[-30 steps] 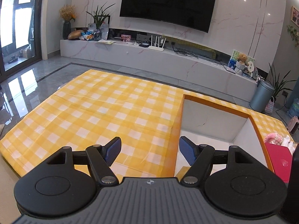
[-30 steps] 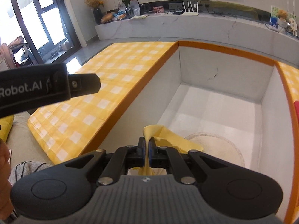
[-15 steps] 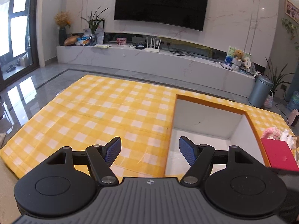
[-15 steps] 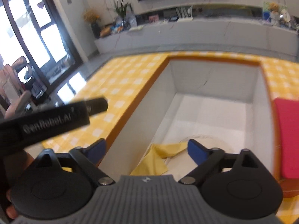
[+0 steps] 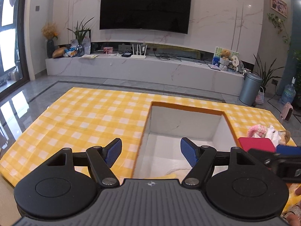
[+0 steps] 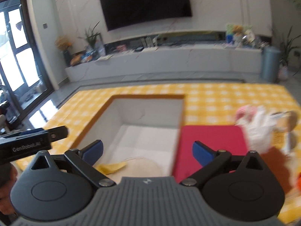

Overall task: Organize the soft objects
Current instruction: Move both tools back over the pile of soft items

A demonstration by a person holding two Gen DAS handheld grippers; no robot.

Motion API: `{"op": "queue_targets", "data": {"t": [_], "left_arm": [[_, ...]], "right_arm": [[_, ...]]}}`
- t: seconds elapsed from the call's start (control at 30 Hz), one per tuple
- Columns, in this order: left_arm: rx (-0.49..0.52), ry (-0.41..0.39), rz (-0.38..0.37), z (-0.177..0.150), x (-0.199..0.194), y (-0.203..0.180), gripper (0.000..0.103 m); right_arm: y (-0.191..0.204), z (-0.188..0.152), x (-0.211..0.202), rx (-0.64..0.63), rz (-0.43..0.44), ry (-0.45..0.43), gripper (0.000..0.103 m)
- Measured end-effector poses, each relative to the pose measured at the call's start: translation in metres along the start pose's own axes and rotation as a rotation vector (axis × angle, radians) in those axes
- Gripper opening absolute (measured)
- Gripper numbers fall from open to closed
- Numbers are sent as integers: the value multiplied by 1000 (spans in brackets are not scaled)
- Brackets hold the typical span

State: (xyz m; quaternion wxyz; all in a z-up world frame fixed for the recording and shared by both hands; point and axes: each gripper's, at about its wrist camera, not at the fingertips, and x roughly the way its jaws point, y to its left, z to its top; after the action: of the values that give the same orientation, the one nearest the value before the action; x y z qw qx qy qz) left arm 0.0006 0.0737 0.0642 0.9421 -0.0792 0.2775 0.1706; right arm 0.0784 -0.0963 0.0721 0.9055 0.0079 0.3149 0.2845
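both of my claws stand wide open and hold nothing. my left claw (image 5: 151,152) hovers over the near edge of a desk covered in a yellow and white checked cloth (image 5: 90,116), with its left blue pad (image 5: 112,151) above the cloth and its right blue pad above a white open box (image 5: 180,124) with an orange rim that sits sunk into the desk. my right claw (image 6: 148,151) hangs over the same box (image 6: 146,113), its left pad above the box's near left wall and its right pad above a flat red object (image 6: 208,139) that lies just beside the box's right wall. inside the box, on the white floor near the front, a yellow cloth (image 6: 111,167) lies crumpled, touching a pale round piece (image 6: 143,166) beside it; in the left view only a sliver of them shows behind my claw. to the right of the red object, on the checked cloth, sits a small heap of soft things (image 6: 257,124): something pink, something white and something tan, all blurred in the right view. beyond the desk are a grey tiled floor, a long marble console (image 5: 143,67) and a dark wall-mounted television (image 5: 145,9).
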Motion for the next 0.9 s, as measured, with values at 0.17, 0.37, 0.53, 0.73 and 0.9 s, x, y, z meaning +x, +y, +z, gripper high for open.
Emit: {"op": "queue_targets", "data": {"t": [0.17, 0.37, 0.53, 0.73, 0.9], "left_arm": [[76, -65, -3, 5, -19, -27, 84], [122, -54, -40, 14, -33, -69, 84], [182, -34, -86, 16, -35, -111, 84], [343, 45, -229, -1, -21, -183, 85], [481, 87, -280, -23, -7, -244, 85]], "right_arm": [[-39, 11, -40, -31, -129, -96, 100], [-95, 12, -89, 54, -214, -167, 100], [-132, 7, -115, 100, -296, -189, 100], [-180, -4, -129, 222, -340, -184, 100], [-200, -14, -129, 254, -343, -173, 100]]}}
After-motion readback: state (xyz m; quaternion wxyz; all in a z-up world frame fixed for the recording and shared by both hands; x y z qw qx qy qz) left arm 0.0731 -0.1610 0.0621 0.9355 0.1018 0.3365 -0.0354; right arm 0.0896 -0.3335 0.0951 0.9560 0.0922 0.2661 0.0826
